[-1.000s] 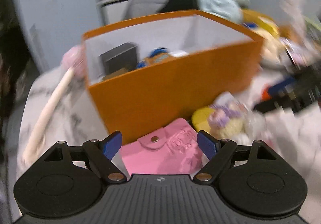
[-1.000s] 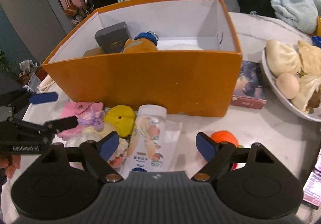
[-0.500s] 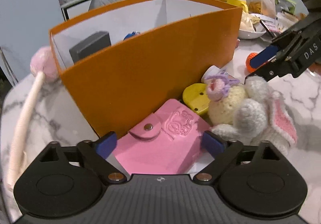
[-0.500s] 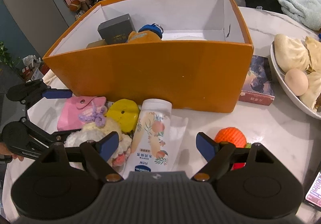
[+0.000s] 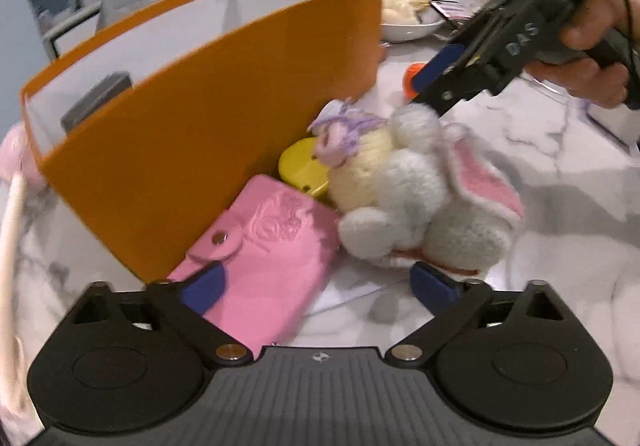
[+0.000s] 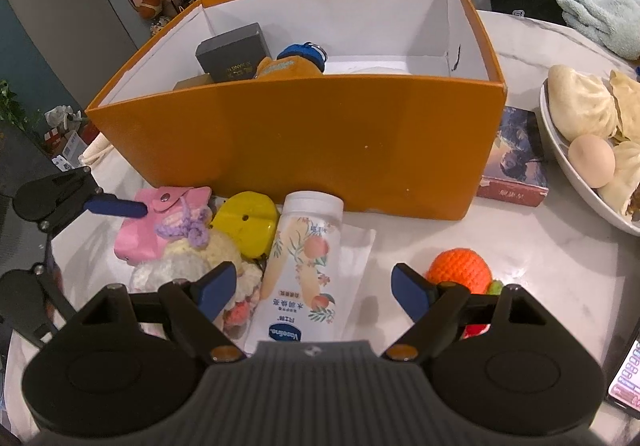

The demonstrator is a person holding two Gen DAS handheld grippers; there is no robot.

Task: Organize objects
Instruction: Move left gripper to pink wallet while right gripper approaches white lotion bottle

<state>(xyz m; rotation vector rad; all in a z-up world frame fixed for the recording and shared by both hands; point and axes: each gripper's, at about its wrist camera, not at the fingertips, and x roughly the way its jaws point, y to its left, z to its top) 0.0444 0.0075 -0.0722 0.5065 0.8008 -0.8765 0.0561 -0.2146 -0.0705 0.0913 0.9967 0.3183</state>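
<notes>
An orange box (image 6: 304, 150) stands on the marble table (image 6: 520, 242) and holds a dark box (image 6: 234, 52) and a stuffed toy. In front of it lie a pink wallet (image 5: 260, 246), a yellow disc (image 6: 246, 222), a knitted white bunny (image 5: 416, 198) and a lotion tube (image 6: 304, 274). My left gripper (image 5: 316, 286) is open, with the wallet's near end and the bunny's base between its fingers. My right gripper (image 6: 312, 286) is open above the tube, with a knitted orange ball (image 6: 460, 272) just past its right finger.
A bowl of buns and an egg (image 6: 588, 150) sits at the right table edge. A book (image 6: 516, 158) lies beside the box. A phone (image 6: 626, 378) lies at the near right. A pink-headed stick (image 5: 12, 206) lies left of the box.
My left gripper has swung right and moved closer, so the bunny now sits between its fingers beside the wallet. My right gripper has shifted slightly nearer the box, still open.
</notes>
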